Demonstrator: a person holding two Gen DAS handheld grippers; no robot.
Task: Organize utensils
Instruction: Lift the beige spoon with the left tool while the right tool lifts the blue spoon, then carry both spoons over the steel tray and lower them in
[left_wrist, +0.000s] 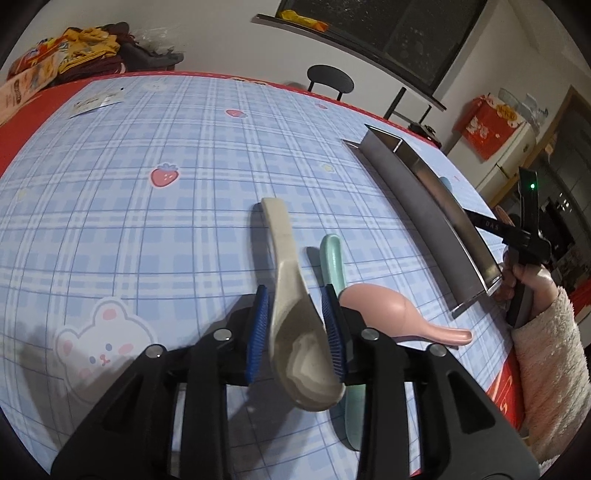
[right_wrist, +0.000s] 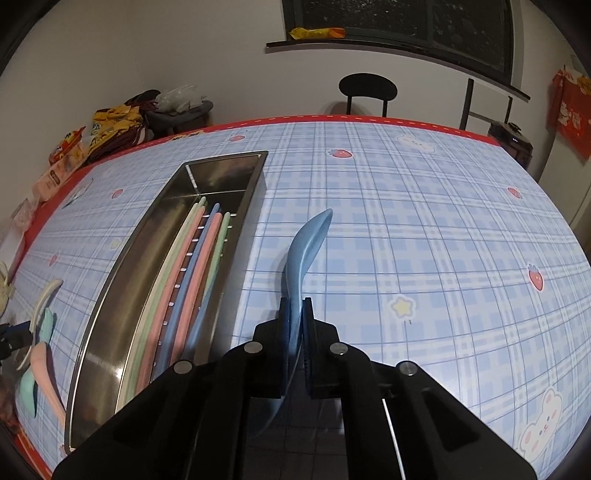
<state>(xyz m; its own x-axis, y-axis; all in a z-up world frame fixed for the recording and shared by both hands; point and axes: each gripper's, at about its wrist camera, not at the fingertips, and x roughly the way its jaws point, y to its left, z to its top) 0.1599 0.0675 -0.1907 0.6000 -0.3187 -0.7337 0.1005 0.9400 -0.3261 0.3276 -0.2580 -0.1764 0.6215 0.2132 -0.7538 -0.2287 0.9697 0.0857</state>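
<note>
My left gripper is shut on a beige spoon, gripped at the bowl's neck with the handle pointing away over the table. A teal spoon lies beneath it and a pink spoon rests bowl-down just to the right. My right gripper is shut on a blue spoon, its handle sticking forward, right of the steel tray. Several pastel chopsticks lie in the tray. The tray stands to the right in the left wrist view.
A person's hand in a fluffy sleeve holds the right gripper beyond the tray. Snack packets and clothes pile at the table's far left corner. A black chair stands behind the far edge. The plaid tablecloth stretches right.
</note>
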